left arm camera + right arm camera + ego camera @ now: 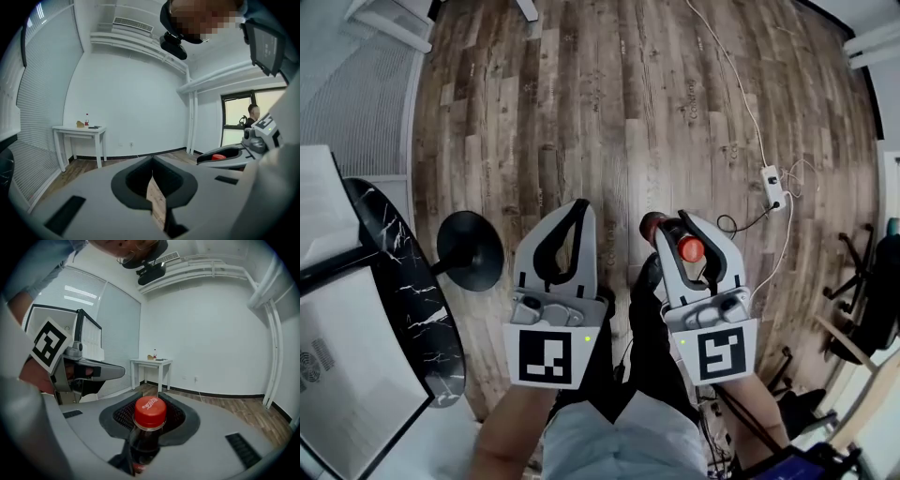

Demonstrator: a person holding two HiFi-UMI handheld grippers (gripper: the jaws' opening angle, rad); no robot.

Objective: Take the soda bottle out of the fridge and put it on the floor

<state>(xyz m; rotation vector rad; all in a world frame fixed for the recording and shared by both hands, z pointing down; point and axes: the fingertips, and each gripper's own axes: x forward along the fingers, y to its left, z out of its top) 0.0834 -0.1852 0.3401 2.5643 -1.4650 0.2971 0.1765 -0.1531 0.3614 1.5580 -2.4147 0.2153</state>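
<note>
The jaws of the right gripper (pixel 680 230) pinch the bottle (pixel 149 413) by its neck, cap above them. The left gripper (pixel 152 163) has its jaws pressed together.

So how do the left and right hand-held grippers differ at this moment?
The right hand-held gripper is clamped on the soda bottle at its neck; the left hand-held gripper holds nothing. The left one's jaws meet at their tips, while the right one's are kept apart by the bottle. Shared: both are grey and point the same way, side by side above the wooden floor.
</note>
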